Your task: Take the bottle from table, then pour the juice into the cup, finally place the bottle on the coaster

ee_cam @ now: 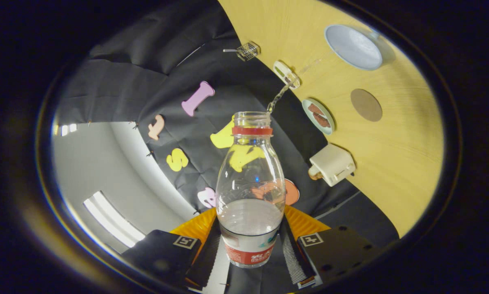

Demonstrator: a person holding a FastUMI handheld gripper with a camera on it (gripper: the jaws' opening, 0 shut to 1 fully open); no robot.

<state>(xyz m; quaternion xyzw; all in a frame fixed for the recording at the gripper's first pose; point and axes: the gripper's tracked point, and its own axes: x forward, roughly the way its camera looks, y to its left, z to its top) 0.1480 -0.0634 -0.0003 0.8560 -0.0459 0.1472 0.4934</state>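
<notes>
A clear plastic bottle [250,183] with a red neck ring and a red-and-white label sits between my fingers, uncapped and tipped over toward the wooden table [399,163]. My gripper [250,245] is shut on its lower body. Clear liquid fills the part nearest the fingers. A thin stream [280,94] leaves the bottle mouth and arcs out to the pale blue cup [353,47], which stands beyond the bottle on the table. The round brown coaster [366,105] lies flat on the table beside the cup, bare.
Along the table's edge by the booth wall stand a small plate with brown pieces [318,116], a white boxy object [332,164], a small white item [286,73] and a little wire rack [247,50].
</notes>
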